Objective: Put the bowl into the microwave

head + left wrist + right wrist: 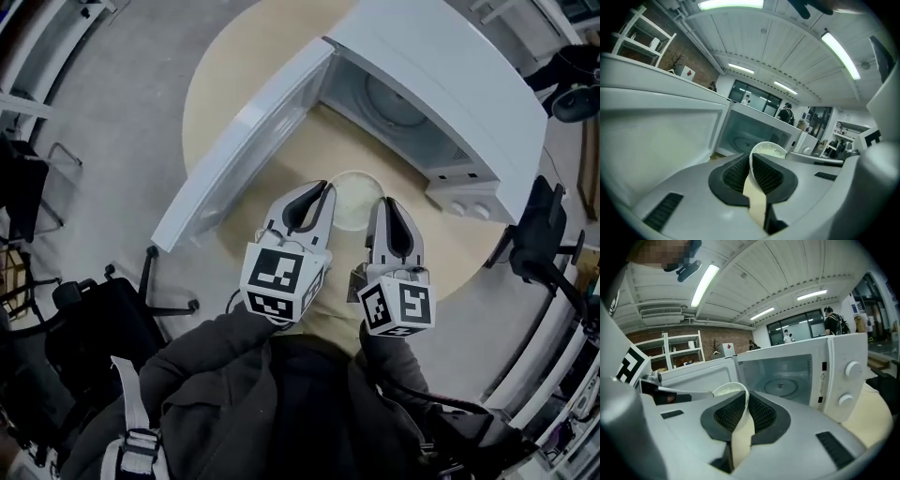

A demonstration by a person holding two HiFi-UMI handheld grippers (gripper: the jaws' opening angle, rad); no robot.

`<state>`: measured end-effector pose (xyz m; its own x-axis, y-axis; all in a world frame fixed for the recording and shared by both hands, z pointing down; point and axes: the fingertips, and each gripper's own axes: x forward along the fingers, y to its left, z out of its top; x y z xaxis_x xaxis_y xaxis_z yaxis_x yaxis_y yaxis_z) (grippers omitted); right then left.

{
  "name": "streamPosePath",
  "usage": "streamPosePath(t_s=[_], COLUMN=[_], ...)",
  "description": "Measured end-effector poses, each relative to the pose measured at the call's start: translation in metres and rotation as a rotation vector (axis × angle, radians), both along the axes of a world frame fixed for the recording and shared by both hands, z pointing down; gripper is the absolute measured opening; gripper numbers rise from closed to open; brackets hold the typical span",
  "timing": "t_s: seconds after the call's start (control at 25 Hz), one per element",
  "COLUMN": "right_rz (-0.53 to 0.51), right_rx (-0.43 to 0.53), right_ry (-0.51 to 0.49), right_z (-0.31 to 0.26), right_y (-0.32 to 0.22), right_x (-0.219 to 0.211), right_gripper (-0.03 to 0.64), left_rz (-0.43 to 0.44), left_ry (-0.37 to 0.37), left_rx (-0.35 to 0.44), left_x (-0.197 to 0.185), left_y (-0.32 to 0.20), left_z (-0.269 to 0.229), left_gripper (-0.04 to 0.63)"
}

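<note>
A small white bowl (353, 200) holding a pale filling sits low over the round beige table (281, 178), just in front of the open white microwave (450, 84). My left gripper (324, 193) is shut on the bowl's left rim and my right gripper (383, 206) is shut on its right rim. In the left gripper view the thin bowl (767, 149) wall is pinched between the dark pads (736, 172). The right gripper view shows the bowl (727, 390) rim clamped the same way. The microwave cavity with its glass turntable (780, 385) stands straight ahead.
The microwave door (239, 145) swings out to the left, close to my left gripper. The control panel with two knobs (850, 383) is to the right of the cavity. Black chairs (84, 319) stand on the floor around the table.
</note>
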<state>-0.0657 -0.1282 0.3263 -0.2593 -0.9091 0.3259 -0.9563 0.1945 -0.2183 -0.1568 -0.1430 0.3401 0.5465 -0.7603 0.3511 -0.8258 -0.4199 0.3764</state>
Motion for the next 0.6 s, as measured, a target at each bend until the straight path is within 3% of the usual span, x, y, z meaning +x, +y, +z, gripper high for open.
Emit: streamPosePath(t_s=[0.32,0.6], right_rz=[0.105,0.124], right_rx=[0.002,0.014], right_ry=[0.013,-0.043], right_z=[0.005,0.029], right_y=[-0.005,-0.035], right_x=[0.021,0.039], right_gripper=[0.034,0.031], left_rz=[0.094,0.107], left_ry=[0.007,-0.067], left_rx=[0.003,0.017], left_x=[0.024,0.04], left_y=[-0.015,-0.044], left_z=[0.006,0.022], left_gripper=[0.031,0.031])
